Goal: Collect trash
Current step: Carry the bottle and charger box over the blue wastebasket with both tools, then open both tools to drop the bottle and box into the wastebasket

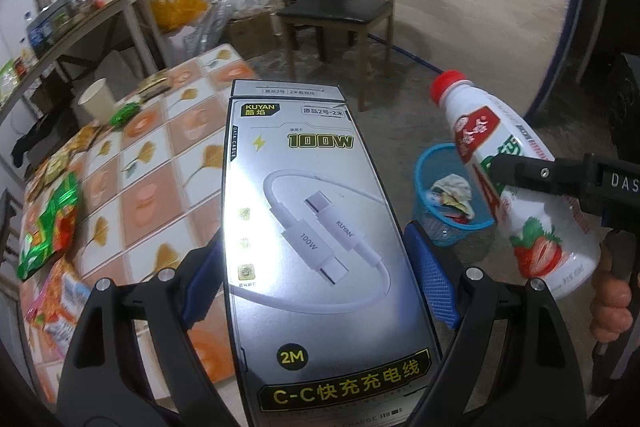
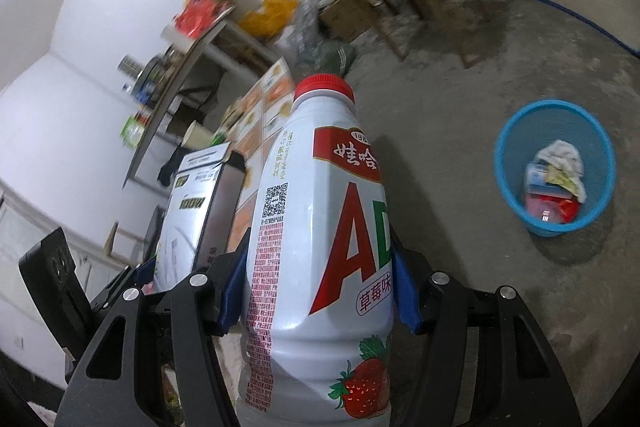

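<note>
My left gripper [image 1: 316, 279] is shut on a silver cable box [image 1: 308, 227] printed "100W", held over the table's right edge. My right gripper [image 2: 316, 291] is shut on a white strawberry drink bottle [image 2: 320, 247] with a red cap, held upright in the air. The bottle also shows in the left wrist view [image 1: 516, 183], right of the box, with the right gripper's black body across it. The box shows in the right wrist view [image 2: 196, 203], left of the bottle. A blue mesh bin [image 1: 452, 203] holding crumpled trash stands on the floor below; it shows in the right wrist view [image 2: 556, 167] too.
A table with a floral tile cloth [image 1: 160, 163] carries snack wrappers [image 1: 52, 223], a paper cup [image 1: 96, 103] and a green wrapper [image 1: 124, 113]. A wooden chair [image 1: 344, 11] stands behind. A cluttered shelf [image 1: 80, 15] and bags line the wall.
</note>
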Available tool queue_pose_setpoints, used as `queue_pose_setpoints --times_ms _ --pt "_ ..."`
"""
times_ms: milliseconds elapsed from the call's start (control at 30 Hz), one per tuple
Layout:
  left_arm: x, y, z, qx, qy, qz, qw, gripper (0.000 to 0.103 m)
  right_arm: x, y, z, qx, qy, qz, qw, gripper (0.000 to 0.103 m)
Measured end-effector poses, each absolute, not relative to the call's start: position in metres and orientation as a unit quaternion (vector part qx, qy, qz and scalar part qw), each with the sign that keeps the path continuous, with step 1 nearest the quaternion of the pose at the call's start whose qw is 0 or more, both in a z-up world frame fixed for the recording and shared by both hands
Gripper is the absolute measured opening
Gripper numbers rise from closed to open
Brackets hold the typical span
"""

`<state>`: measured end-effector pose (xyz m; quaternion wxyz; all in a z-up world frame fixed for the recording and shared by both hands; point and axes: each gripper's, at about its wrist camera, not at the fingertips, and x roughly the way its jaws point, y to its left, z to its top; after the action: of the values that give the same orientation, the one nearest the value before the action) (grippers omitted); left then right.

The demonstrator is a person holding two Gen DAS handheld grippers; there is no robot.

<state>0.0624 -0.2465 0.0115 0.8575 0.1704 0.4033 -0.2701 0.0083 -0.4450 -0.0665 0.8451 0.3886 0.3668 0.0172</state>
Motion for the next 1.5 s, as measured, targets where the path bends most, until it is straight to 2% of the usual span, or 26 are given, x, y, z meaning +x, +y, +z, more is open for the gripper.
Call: queue_pose_setpoints --times_ms 400,833,900,967,1000,1167,1500 --pt "0.089 -0.332 -0.008 0.163 0.461 -0.384 0.783 0.081 -0.063 -0.531 -0.109 0.46 0.352 -0.117 0.806 0.059" --pt "0.122 -0.458 -0.061 0.152 0.524 -0.465 0.697 0.081 -0.039 -0.602 -0.166 0.528 0.348 -0.16 0.758 0.06" --pt "0.131 -0.489 -0.072 0.137 0.532 -0.494 0.674 0.084 -0.025 -0.625 -0.18 0.54 0.341 -0.174 0.75 0.061" --pt "0.139 -0.51 -0.084 0.121 0.543 -0.491 0.67 0.086 -0.013 -0.647 -0.197 0.546 0.328 -0.188 0.748 0.071" --pt "0.142 -0.519 -0.091 0.111 0.55 -0.484 0.672 0.086 -0.01 -0.653 -0.204 0.545 0.324 -0.195 0.748 0.071" --pt "0.151 -0.504 -0.107 0.076 0.579 -0.446 0.678 0.086 -0.016 -0.657 -0.238 0.574 0.329 -0.216 0.719 0.071" --pt "0.147 -0.403 -0.065 0.027 0.529 -0.446 0.722 0.086 -0.076 -0.609 -0.229 0.541 0.34 -0.231 0.734 0.071"
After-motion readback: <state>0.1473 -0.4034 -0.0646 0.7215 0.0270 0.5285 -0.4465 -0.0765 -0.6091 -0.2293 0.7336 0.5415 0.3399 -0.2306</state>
